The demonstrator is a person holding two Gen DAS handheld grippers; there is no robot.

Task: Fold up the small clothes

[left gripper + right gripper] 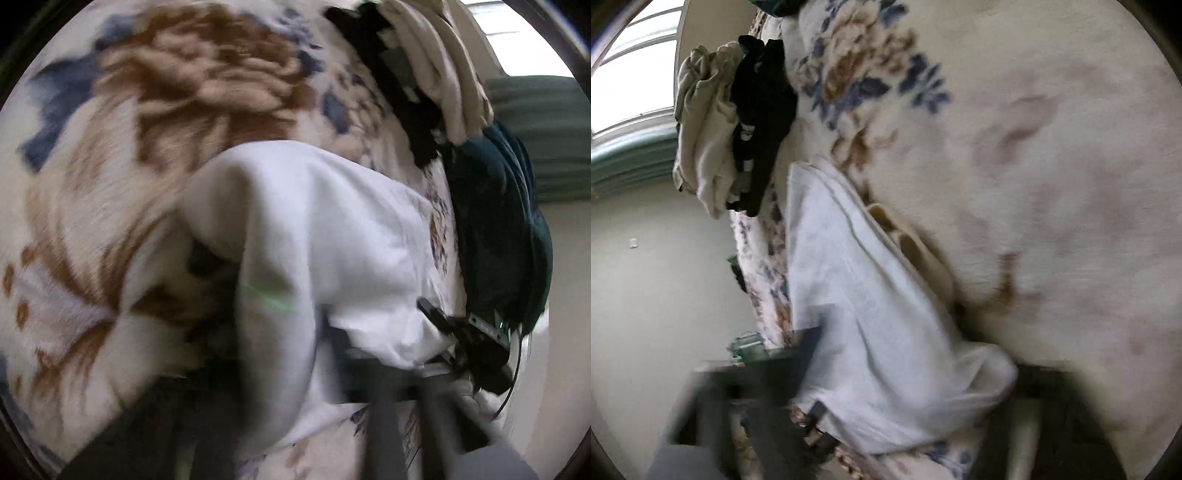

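A white garment lies bunched on the floral blanket and drapes over my left gripper, which is shut on a fold of it; the cloth hides the fingertips. In the right wrist view the same white garment runs down into my right gripper, which looks shut on its near edge, though blur hides the pads. My right gripper also shows in the left wrist view at the cloth's right edge. A dark part of my left gripper sits at the cloth's lower left edge.
A heap of cream, black and dark teal clothes lies along the blanket's edge. The same cream and black clothes show at upper left. Beyond the bed edge are a pale wall and a window.
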